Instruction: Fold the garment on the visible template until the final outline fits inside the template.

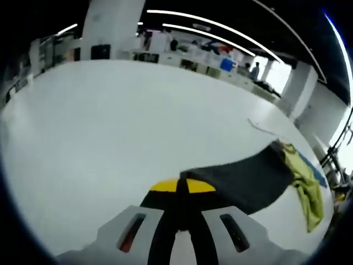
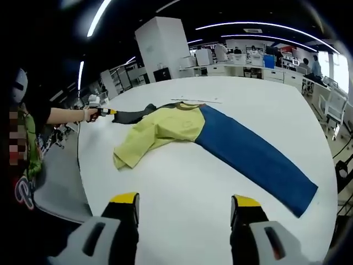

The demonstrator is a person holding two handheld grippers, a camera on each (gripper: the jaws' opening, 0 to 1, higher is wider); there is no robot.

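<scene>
A garment lies spread on the white table (image 2: 182, 182). It has a yellow-green body (image 2: 160, 131), a long blue sleeve (image 2: 253, 154) and a dark grey sleeve (image 2: 132, 116). My left gripper (image 1: 182, 186) is shut on the end of the dark grey sleeve (image 1: 237, 181), whose cloth runs away from the yellow-tipped jaws toward the yellow-green body (image 1: 306, 187). In the right gripper view the left gripper (image 2: 102, 112) shows at the table's far left edge, held in a person's hand. My right gripper (image 2: 185, 201) stands open over bare table, well short of the garment, with nothing between its jaws.
A person (image 2: 25, 143) stands at the table's left side. A thin pale strip (image 2: 196, 101) lies on the table beyond the collar. Desks, a white pillar (image 2: 162, 44) and office chairs (image 2: 333, 107) surround the table.
</scene>
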